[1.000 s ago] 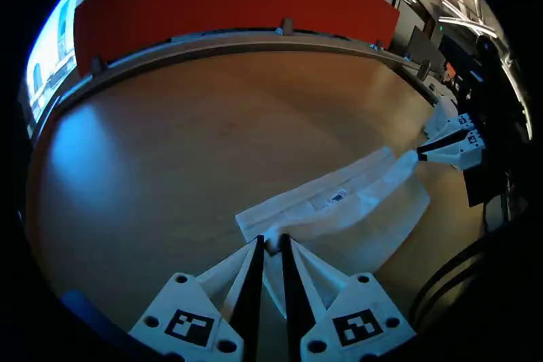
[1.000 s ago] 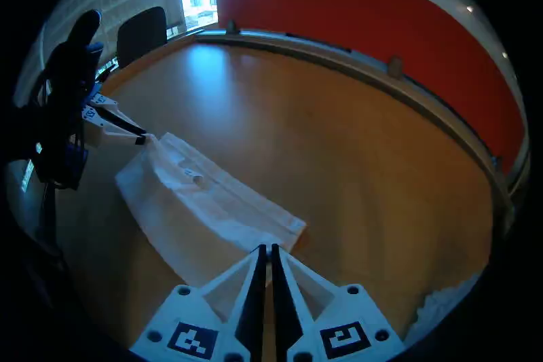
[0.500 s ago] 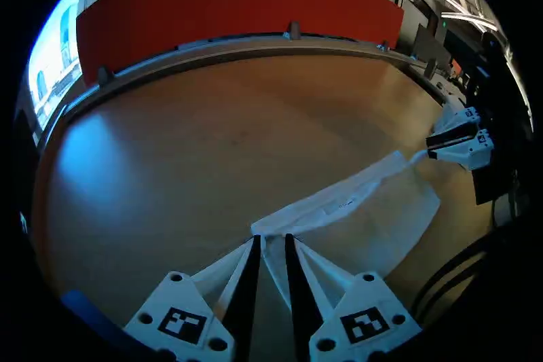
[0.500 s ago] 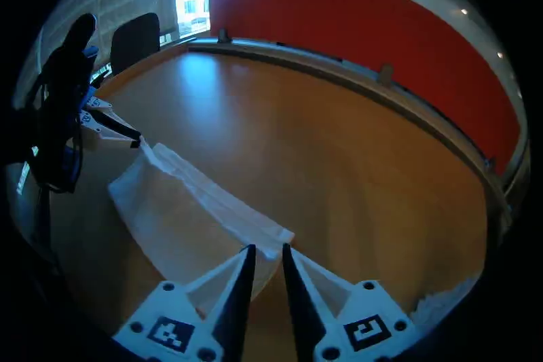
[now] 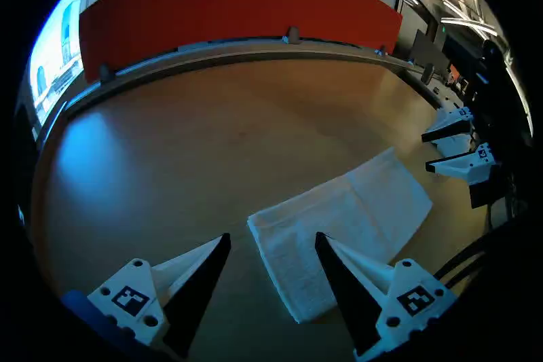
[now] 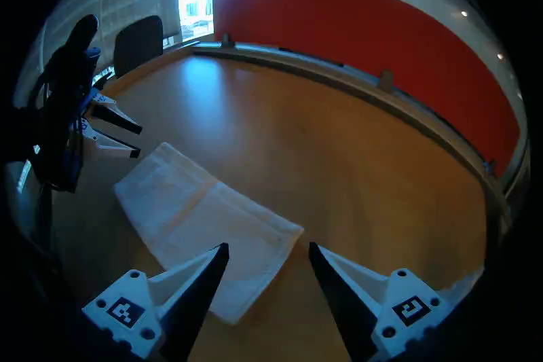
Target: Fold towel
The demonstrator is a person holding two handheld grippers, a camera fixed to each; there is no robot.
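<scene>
Half a second ago each claw was pinching a corner of the towel (image 5: 346, 226) and holding its edge up off the counter (image 5: 203, 131). Now both have let go. The left claw (image 5: 271, 236) stands wide open with nothing in it. The towel's near end lies flat just ahead, between its fingers and closer to the right-hand one. The right claw (image 6: 268, 246) is spread wide and empty too. In the right gripper view the towel stretches ahead and to the left from the gap between that claw's fingers. The far end stops just short of the other claw's parted tips. The cloth has settled from a raised fold into a flat folded rectangle.

Count: one towel, two claws, one counter, one red panel (image 5: 231, 2) along its far edge, and one dark chair (image 6: 139, 39).
</scene>
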